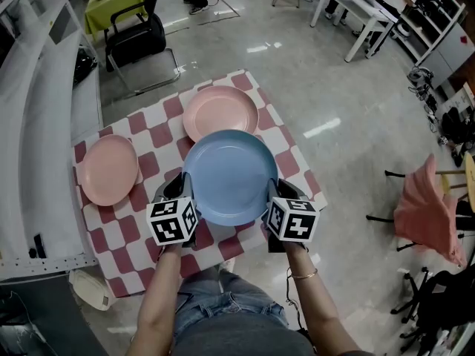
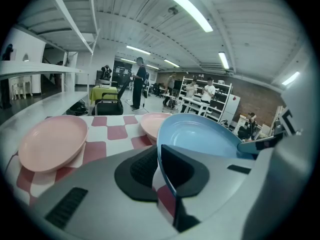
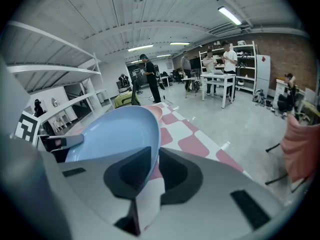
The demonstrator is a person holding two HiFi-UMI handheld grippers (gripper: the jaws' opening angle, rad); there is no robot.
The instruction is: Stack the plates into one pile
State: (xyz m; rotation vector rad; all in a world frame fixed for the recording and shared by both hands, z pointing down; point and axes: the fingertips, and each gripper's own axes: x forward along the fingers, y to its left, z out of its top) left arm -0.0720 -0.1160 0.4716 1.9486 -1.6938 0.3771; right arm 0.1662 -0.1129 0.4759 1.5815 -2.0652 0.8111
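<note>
A blue plate (image 1: 230,175) hangs above the checkered table (image 1: 163,128), held by both grippers. My left gripper (image 1: 180,190) is shut on its left rim, and my right gripper (image 1: 276,193) is shut on its right rim. In the left gripper view the blue plate (image 2: 200,136) has its rim clamped between the pads of the left gripper (image 2: 161,166). The right gripper view shows the same blue plate (image 3: 112,134) with its edge pinched by the right gripper (image 3: 152,171). One pink plate (image 1: 220,111) lies at the table's far side, partly under the blue one. Another pink plate (image 1: 108,169) lies at the left.
A black chair (image 1: 137,39) stands beyond the table on the grey floor. White shelving (image 1: 37,147) runs along the left side. A chair draped in pink cloth (image 1: 429,213) stands to the right. Several people stand far off by white tables (image 3: 220,79).
</note>
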